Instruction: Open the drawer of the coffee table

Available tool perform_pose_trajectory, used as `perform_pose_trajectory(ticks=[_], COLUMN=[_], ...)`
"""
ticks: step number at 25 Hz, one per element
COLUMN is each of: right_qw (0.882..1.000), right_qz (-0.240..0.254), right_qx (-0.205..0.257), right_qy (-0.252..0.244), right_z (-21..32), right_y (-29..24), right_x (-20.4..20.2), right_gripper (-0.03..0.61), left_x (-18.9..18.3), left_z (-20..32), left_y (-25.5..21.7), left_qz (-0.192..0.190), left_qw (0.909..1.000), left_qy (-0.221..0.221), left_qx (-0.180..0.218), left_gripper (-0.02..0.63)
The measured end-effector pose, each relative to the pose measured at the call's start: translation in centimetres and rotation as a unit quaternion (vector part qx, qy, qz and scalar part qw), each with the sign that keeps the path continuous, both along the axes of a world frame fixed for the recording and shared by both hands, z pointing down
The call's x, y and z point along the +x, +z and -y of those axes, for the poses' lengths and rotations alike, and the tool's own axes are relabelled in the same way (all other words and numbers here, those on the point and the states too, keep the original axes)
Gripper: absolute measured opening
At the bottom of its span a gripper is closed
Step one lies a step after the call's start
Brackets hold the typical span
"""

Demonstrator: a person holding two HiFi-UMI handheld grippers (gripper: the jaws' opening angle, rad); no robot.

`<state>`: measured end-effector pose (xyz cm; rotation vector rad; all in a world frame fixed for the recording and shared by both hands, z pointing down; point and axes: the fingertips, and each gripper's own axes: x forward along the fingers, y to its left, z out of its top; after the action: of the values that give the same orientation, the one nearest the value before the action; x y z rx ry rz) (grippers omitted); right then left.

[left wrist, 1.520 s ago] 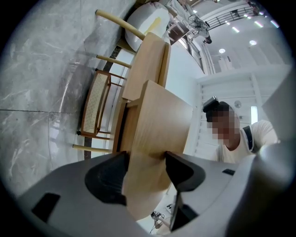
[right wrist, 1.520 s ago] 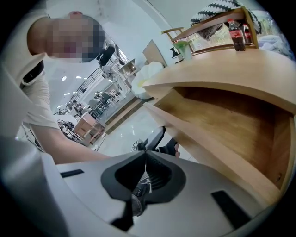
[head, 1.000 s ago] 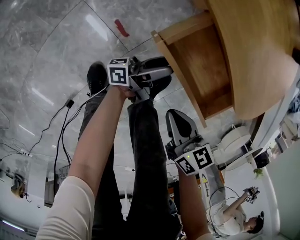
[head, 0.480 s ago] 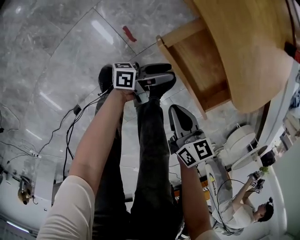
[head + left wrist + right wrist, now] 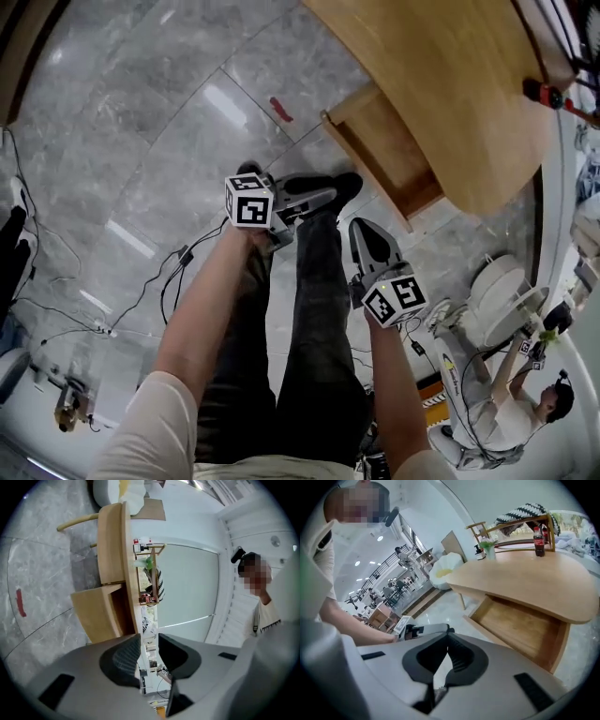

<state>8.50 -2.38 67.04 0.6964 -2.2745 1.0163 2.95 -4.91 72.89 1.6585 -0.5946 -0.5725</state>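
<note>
The drawer (image 5: 389, 159) of the coffee table (image 5: 450, 84) stands pulled out with its wooden bottom bare. It lies well beyond the tips of both pairs of jaws, and neither touches it. The left gripper (image 5: 326, 194) has just been closing its jaws, which now stand a narrow gap apart with nothing in it. The right gripper (image 5: 367, 230) has its jaws together and empty. Both hang above the person's legs (image 5: 314, 356), probably held clear because the pull looks finished.
</note>
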Motion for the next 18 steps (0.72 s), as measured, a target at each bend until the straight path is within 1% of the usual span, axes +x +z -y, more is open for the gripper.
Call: perform_pose_trajectory(ticks=[3, 5, 9, 12, 18], right_qw=[0.999, 0.998, 0.998, 0.997, 0.995], right_qz=[0.028, 0.036, 0.026, 0.026, 0.048], right_qx=[-0.013, -0.015, 0.004, 0.018, 0.054], right_qy=[0.038, 0.053, 0.062, 0.069, 0.068], right_z=[-0.1, -0.5, -1.3, -2.1, -2.5], right_y=[-3.7, -6.4, -11.1, -15.6, -24.8], right_x=[-1.0, -1.3, -1.9, -2.1, -2.6], right_gripper=[0.018, 0.018, 0.018, 0.018, 0.018], left_x=[-1.5, -2.1, -3.9, -4.6, -5.4], left_z=[-1.6, -2.7, -3.5, -4.4, -5.0], left_y=[-4.0, -7.1, -13.8, -19.4, -30.6], left_qz=[0.0, 0.004, 0.04, 0.061, 0.1], left_qw=[1.0, 0.9999, 0.9992, 0.998, 0.9914], left_qy=[0.004, 0.005, 0.0, 0.006, 0.05], left_qx=[-0.006, -0.01, 0.002, 0.016, 0.068], left_gripper=[0.112, 0.091, 0.045, 0.034, 0.02])
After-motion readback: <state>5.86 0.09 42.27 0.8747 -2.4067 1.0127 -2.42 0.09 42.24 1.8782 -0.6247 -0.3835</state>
